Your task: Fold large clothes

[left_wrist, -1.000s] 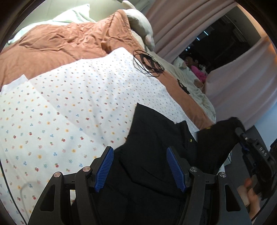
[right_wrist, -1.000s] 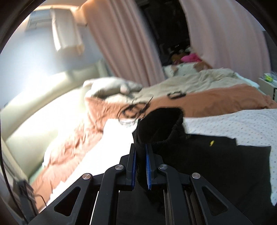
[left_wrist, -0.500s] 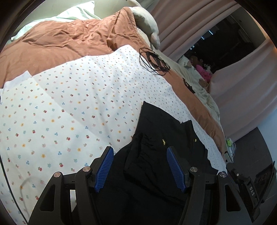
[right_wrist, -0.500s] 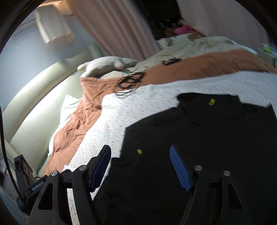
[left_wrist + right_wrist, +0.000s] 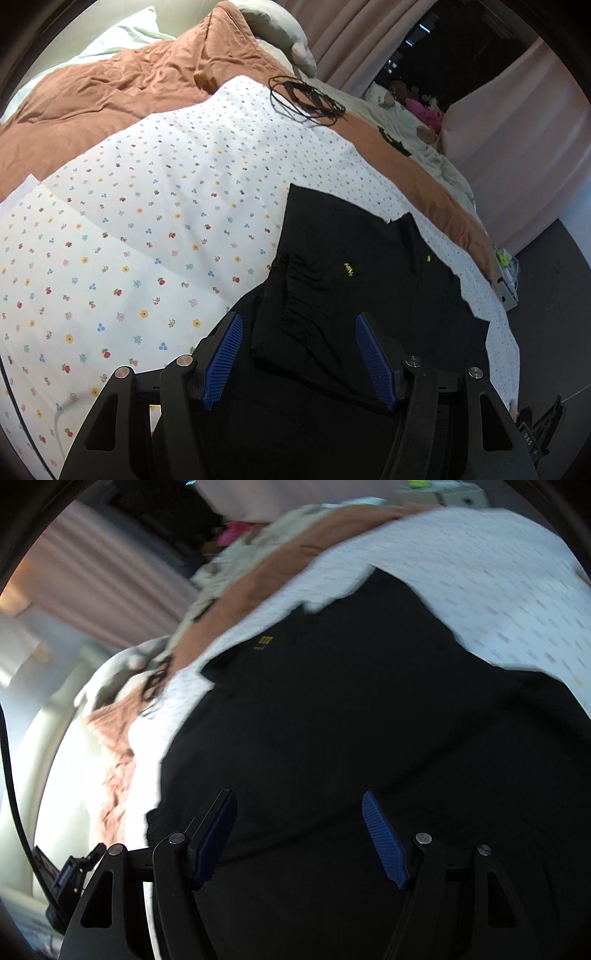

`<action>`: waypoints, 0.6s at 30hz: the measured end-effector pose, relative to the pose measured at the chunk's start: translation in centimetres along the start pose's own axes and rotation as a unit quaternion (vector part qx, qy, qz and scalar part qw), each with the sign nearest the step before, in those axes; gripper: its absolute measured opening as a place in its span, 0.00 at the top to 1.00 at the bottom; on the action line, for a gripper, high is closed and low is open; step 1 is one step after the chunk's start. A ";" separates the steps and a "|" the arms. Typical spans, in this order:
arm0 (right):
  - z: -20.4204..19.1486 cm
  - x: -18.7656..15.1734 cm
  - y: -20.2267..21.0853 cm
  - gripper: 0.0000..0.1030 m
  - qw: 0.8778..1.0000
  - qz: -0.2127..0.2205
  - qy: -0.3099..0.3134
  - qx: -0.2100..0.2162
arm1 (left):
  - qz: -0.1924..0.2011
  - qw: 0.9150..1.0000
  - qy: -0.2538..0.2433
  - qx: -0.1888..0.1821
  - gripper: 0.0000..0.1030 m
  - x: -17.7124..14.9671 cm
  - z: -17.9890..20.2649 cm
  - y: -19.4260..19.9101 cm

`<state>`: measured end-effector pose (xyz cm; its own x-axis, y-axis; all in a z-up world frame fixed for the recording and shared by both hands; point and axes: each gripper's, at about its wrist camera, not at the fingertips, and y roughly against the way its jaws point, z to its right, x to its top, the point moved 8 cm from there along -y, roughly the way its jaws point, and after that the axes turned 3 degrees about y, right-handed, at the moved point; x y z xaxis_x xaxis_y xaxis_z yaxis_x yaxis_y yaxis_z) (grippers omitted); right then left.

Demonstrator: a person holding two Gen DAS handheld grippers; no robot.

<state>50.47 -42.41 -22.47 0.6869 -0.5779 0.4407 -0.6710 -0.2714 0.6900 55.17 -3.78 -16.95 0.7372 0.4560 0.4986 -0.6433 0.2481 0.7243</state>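
So the black garment is spread across the lower middle of the left wrist view, lying on the floral sheet that's been laid over the bed, which I'd guess is there to give a flat, clean surface for folding instead of the rumpled brown comforter up in the top left. One flap of the garment is already doubled over onto itself, you can see the folded edge in the lower centre with a little yellow logo sitting on the top layer. The left gripper sits at the bottom of the frame with its blue pads spread wide, nothing pinched, hanging over that folded edge, probably lined up to grab it for the next fold. In the right wrist view the right gripper is likewise wide apart and empty, pointing down over the big dark expanse of cloth filling the centre and right of the frame; that picture is smeared with motion so I can't say exactly which part it's over. A coil of black cable sits at the upper middle, well away from the garment, so it shouldn't get in the way. Fold looks partly done.
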 end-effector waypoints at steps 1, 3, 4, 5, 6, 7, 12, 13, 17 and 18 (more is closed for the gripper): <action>0.9 -0.2 -0.2 0.31 1.000 -0.007 -0.012 -0.003 | -0.009 1.000 -0.007 0.009 0.37 -0.3 -0.1 -0.6; 2.5 -0.4 -0.9 0.31 0.999 -0.021 -0.040 -0.001 | -0.025 0.999 -0.016 0.022 0.37 -1.0 -0.3 -1.5; 2.9 -0.3 -1.2 0.31 0.998 -0.024 -0.051 0.005 | -0.033 0.999 -0.019 0.027 0.37 -1.4 -0.4 -2.1; 3.2 -0.2 -1.5 0.31 0.998 -0.024 -0.058 0.012 | -0.039 0.999 -0.020 0.029 0.37 -1.6 -0.6 -2.5; 3.4 0.0 -1.7 0.31 0.998 -0.022 -0.061 0.018 | -0.045 0.998 -0.017 0.031 0.37 -1.9 -0.8 -3.0; 3.6 0.2 -1.9 0.31 0.998 -0.022 -0.063 0.021 | -0.051 0.998 -0.013 0.033 0.37 -2.1 -1.0 -3.7; 4.4 0.8 -2.8 0.32 0.996 -0.018 -0.077 0.034 | -0.075 0.996 -0.008 0.052 0.56 -3.2 -1.7 -6.5; 4.4 1.0 -2.9 0.36 0.996 -0.015 -0.079 0.035 | -0.075 0.996 -0.007 0.054 0.59 -3.3 -1.7 -6.8; 4.6 1.6 -3.5 0.82 0.996 -0.008 -0.077 0.037 | -0.043 0.997 -0.009 0.070 0.84 -2.7 -1.5 -5.6; 4.7 1.7 -3.6 0.88 0.996 -0.009 -0.079 0.042 | -0.038 0.997 -0.003 0.064 0.86 -2.6 -1.4 -5.1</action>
<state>52.75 -46.03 -26.90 0.6508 -0.6843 0.3289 -0.6850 -0.3423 0.6432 56.25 -5.01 -22.61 0.7850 0.4339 0.4423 -0.5537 0.1709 0.8150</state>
